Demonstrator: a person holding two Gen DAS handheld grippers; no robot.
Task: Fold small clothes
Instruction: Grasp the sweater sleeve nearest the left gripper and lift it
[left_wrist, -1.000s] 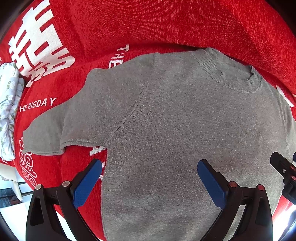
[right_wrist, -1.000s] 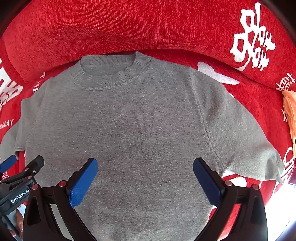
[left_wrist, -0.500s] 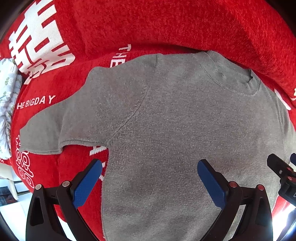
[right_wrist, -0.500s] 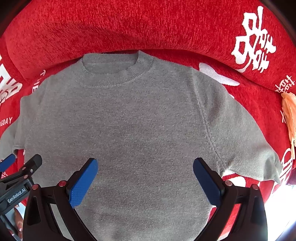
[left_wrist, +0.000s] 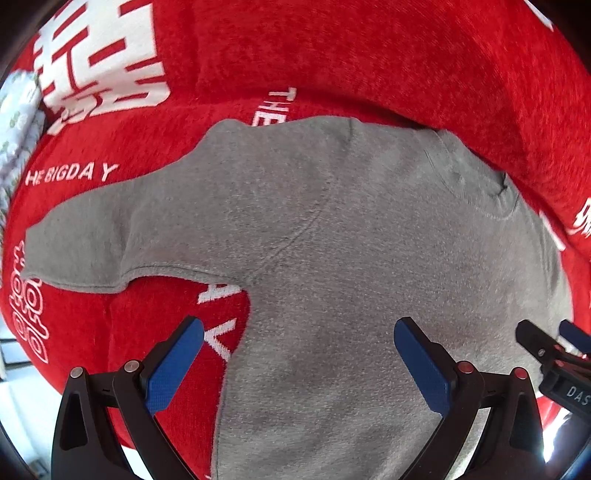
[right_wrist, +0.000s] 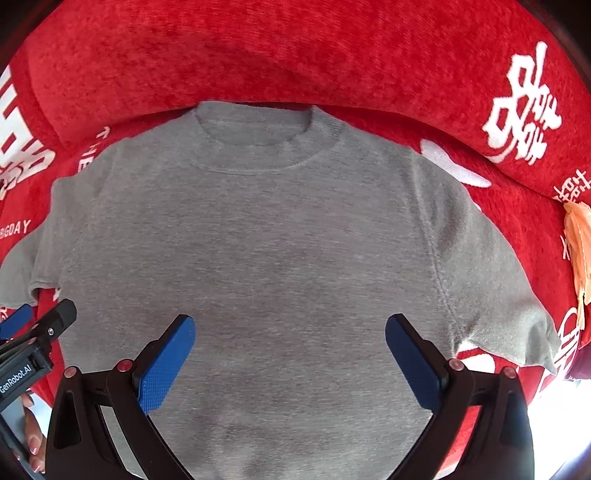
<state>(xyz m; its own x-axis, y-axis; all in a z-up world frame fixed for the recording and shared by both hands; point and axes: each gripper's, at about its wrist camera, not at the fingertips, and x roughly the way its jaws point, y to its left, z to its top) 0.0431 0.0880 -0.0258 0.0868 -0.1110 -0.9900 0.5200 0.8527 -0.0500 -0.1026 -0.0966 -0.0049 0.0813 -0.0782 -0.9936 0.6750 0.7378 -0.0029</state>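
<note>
Sweater (right_wrist: 258, 258) flat on red blanket (right_wrist: 258, 55); orange cloth (right_wrist: 578, 251) right.

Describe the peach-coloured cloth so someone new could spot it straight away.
Start at the red cover with white lettering, where the grey sweater lies flat. Past the sweater's right sleeve, at the far edge, sits the peach cloth, the only pale orange item.

We hold our left gripper (left_wrist: 299, 363) with its blue-padded fingers (left_wrist: 173, 365) spread wide above the grey sweater (left_wrist: 332, 240), over its left side edge. Our right gripper (right_wrist: 290, 360) hangs beside it, fingers (right_wrist: 164, 363) equally wide, over the sweater's lower chest. Neither touches cloth.
</note>
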